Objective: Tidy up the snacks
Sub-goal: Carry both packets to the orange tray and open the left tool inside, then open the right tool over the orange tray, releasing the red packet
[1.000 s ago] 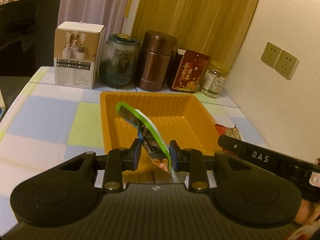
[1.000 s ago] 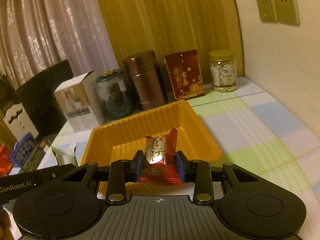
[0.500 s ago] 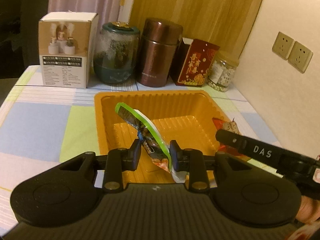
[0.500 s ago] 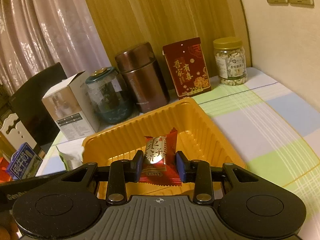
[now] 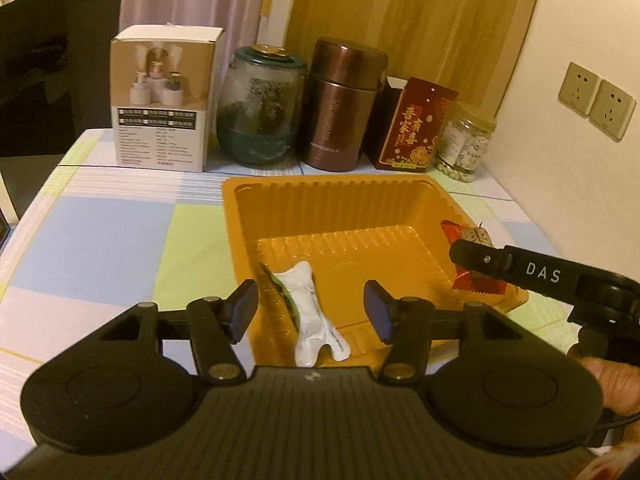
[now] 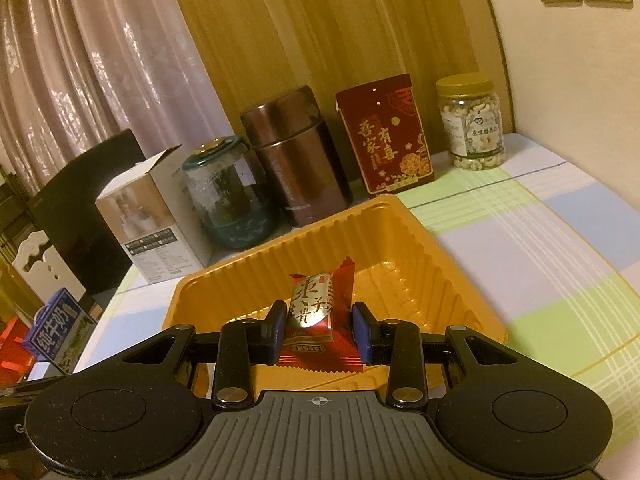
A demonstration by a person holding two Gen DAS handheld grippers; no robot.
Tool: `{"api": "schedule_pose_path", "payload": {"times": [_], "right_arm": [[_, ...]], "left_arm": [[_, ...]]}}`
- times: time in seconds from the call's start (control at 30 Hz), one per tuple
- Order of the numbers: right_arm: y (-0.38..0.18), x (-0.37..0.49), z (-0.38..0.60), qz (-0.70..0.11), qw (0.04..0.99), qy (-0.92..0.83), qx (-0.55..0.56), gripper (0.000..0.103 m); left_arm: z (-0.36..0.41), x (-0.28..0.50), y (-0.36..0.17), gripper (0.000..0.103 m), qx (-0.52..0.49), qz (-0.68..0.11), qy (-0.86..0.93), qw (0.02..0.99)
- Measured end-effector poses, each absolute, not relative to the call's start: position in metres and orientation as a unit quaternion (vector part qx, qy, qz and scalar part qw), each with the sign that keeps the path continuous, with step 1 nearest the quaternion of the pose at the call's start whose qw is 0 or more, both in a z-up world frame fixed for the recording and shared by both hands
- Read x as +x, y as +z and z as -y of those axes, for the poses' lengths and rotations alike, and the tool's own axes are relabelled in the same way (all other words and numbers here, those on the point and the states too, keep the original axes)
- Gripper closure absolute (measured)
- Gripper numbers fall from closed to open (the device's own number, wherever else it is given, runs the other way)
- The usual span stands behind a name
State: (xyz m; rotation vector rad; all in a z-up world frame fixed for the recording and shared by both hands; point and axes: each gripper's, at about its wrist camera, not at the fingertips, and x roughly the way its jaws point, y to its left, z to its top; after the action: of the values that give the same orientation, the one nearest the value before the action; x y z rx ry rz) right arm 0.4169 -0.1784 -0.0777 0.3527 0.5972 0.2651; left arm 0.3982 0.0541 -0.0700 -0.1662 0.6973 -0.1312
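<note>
Gaping wide at the bottom of the frame, the left gripper [image 5: 310,310] holds nothing; a green-edged white snack packet [image 5: 314,316] lies loose between its fingers on the floor of the orange tray [image 5: 340,200]. Lower center in its own view, the right gripper [image 6: 320,334] pinches a red candy packet [image 6: 320,316] above the tray's near edge.

The left gripper [image 5: 311,311] is holding its two fingers [image 5: 245,309] wide apart, with nothing squeezed between them. The right gripper [image 6: 320,330] is pinching its fingers [image 6: 277,330] in tight on a red candy [image 6: 318,322]. The right gripper is reaching in from the right side, and a hand [image 5: 612,384] is gripping it.
</note>
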Motion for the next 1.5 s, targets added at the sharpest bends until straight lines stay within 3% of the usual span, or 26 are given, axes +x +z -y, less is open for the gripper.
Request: {"api": "schedule_pose_path", "payload": {"times": [0.23, 0.27, 0.3, 0.33, 0.73, 1.5], "right_arm": [[-0.083, 0.421, 0.181, -0.283, 0.924, 0.151, 0.210, 0.066], [-0.084, 0.422, 0.183, -0.283, 0.921, 0.157, 0.219, 0.054], [-0.085, 0.422, 0.185, -0.281, 0.919, 0.155, 0.228, 0.029], [-0.086, 0.420, 0.189, -0.273, 0.920, 0.147, 0.240, 0.023], [-0.066, 0.384, 0.216, -0.244, 0.935, 0.098, 0.239, 0.022], [-0.033, 0.160, 0.232, -0.290, 0.939, 0.069, 0.174, 0.022]], "left_arm": [[-0.058, 0.392, -0.066, 0.048, -0.081, -0.332, -0.059, 0.938], [-0.058, 0.390, -0.066, 0.048, -0.079, -0.331, -0.057, 0.939], [-0.058, 0.389, -0.066, 0.047, -0.077, -0.330, -0.055, 0.939], [-0.058, 0.387, -0.066, 0.045, -0.076, -0.328, -0.053, 0.940], [-0.058, 0.339, -0.064, 0.044, -0.087, -0.330, -0.042, 0.939], [-0.050, 0.155, -0.035, 0.038, -0.108, -0.341, -0.005, 0.934]]}}
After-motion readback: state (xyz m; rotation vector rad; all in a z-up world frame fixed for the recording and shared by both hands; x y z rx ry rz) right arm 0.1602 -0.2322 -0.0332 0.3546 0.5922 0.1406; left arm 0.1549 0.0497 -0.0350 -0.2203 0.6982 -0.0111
